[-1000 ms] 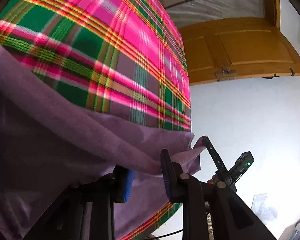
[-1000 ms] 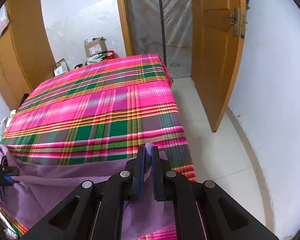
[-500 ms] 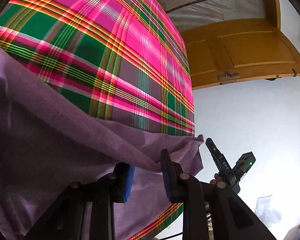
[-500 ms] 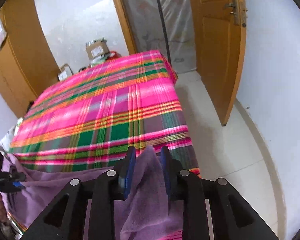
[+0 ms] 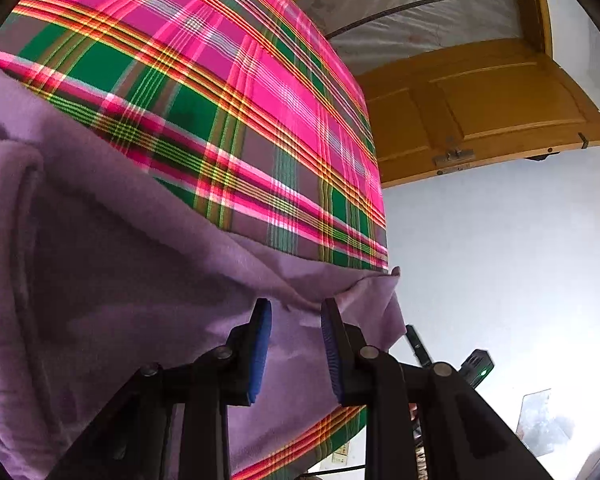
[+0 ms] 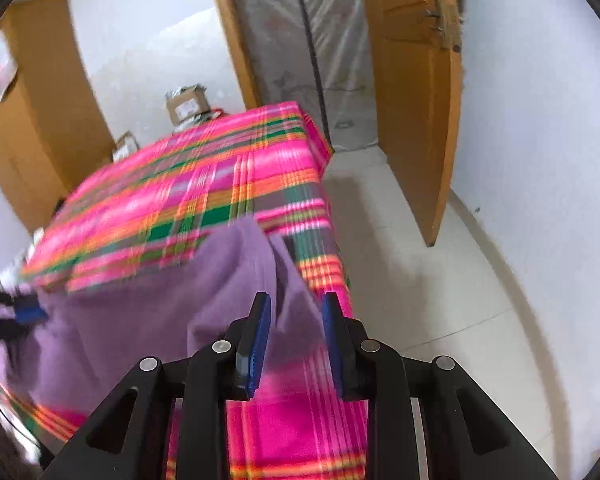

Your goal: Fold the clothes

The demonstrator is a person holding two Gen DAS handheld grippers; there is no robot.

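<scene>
In the left wrist view, the left gripper has its jaws apart as before, over the soft purple fleece garment that fills the lower left of the frame on the plaid bedcover. In the right wrist view, the right gripper has let go of the corner it pinched a second ago; its jaws now stand apart, and the fleece slumps in thick rounded folds at lower centre, so I think this fold is laid down.

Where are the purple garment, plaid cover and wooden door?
purple garment [image 5: 112,280], left wrist view, its broad flat middle.
plaid cover [image 6: 204,184], right wrist view, top surface.
wooden door [image 6: 416,128], right wrist view, its face below the latch.
</scene>
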